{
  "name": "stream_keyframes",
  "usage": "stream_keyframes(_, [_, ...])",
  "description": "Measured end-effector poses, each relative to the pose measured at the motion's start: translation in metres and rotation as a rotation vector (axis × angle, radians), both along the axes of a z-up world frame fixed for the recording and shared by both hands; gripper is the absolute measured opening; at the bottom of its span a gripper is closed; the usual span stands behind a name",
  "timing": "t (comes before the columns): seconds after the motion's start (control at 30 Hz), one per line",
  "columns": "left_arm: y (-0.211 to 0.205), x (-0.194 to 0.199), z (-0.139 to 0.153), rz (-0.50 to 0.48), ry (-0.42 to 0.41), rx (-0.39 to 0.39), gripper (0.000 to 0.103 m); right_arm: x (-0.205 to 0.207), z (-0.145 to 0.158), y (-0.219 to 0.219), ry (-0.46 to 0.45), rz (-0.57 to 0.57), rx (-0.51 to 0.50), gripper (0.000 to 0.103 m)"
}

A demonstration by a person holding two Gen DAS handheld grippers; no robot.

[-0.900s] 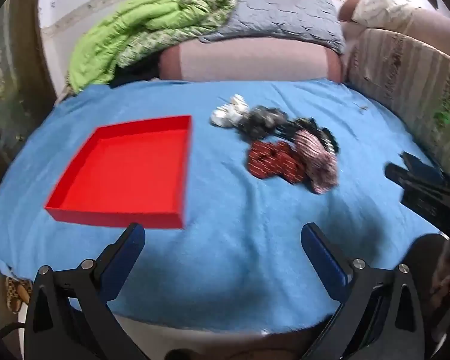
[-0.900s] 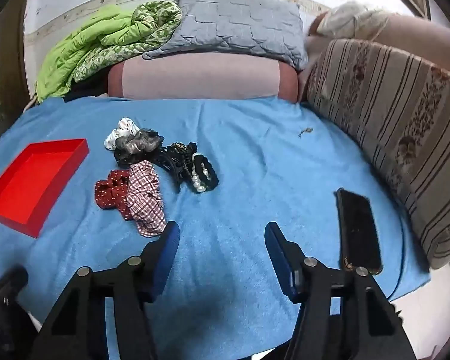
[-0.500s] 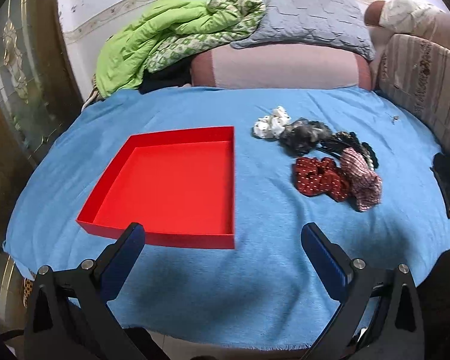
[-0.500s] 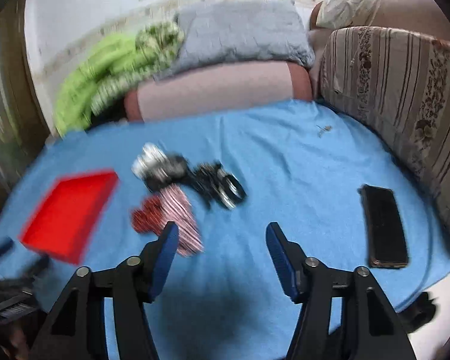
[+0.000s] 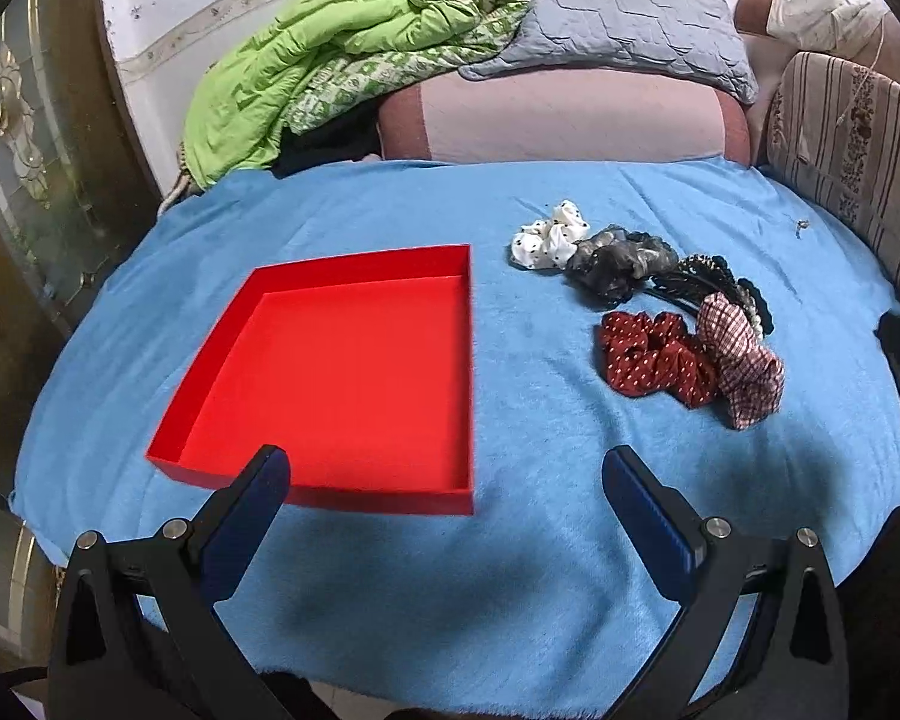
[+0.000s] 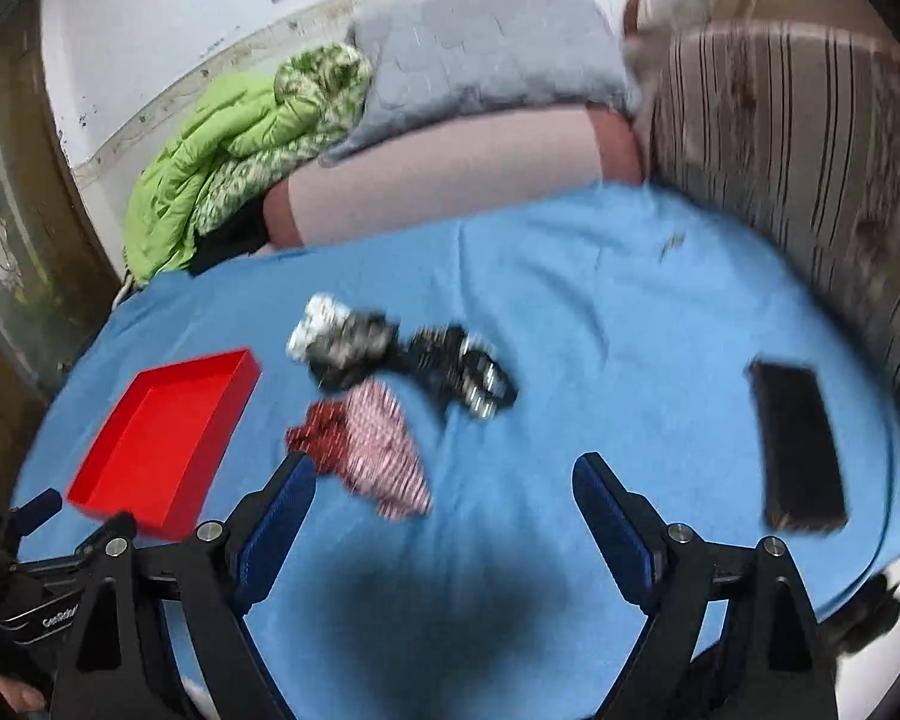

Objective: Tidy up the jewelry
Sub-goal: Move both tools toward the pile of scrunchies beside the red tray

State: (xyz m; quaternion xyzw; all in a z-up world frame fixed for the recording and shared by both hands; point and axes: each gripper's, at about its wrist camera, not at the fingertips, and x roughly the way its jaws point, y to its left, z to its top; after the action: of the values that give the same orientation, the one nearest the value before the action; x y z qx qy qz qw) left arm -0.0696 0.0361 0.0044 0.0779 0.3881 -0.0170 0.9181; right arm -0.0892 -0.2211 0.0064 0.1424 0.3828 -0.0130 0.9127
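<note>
With fingers spread wide and empty, the right gripper [image 6: 444, 501] should pinch the checked scrunchie [image 6: 384, 450] softly, then carry it to the red tray [image 6: 162, 438].

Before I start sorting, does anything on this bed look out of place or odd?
Only one thing: a black phone lies on the blue blanket near the striped cushion, apart from the scrunchie pile. The red tray holds nothing yet.

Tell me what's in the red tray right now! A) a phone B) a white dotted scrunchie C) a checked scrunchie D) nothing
D: the red tray shows only its bare red floor, while the scrunchies lie in a heap on the blue blanket beside it.
</note>
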Motion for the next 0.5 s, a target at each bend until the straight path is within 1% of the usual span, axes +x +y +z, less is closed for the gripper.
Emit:
stream_keyframes(0.07, [-0.002, 0.006, 0.000, -0.006, 0.007, -0.015, 0.103, 0.013, -0.010, 0.000, 0.057, 0.036, 0.037, 0.091])
stream_keyframes(0.1, [-0.004, 0.010, 0.001, -0.009, 0.008, -0.019, 0.103, 0.016, -0.014, 0.002, 0.065, 0.038, 0.033, 0.091])
stream_keyframes(0.23, [-0.012, 0.025, -0.002, -0.023, 0.007, -0.016, 0.103, 0.020, -0.024, 0.020, 0.030, 0.057, -0.052, 0.091])
stream_keyframes(0.37, [-0.021, 0.039, -0.008, -0.051, 0.014, -0.020, 0.103, 0.022, -0.032, 0.036, 0.003, 0.072, -0.104, 0.091])
stream_keyframes(0.5, [-0.026, 0.051, -0.015, -0.069, 0.038, -0.055, 0.103, 0.029, -0.035, 0.043, -0.009, 0.071, -0.164, 0.091])
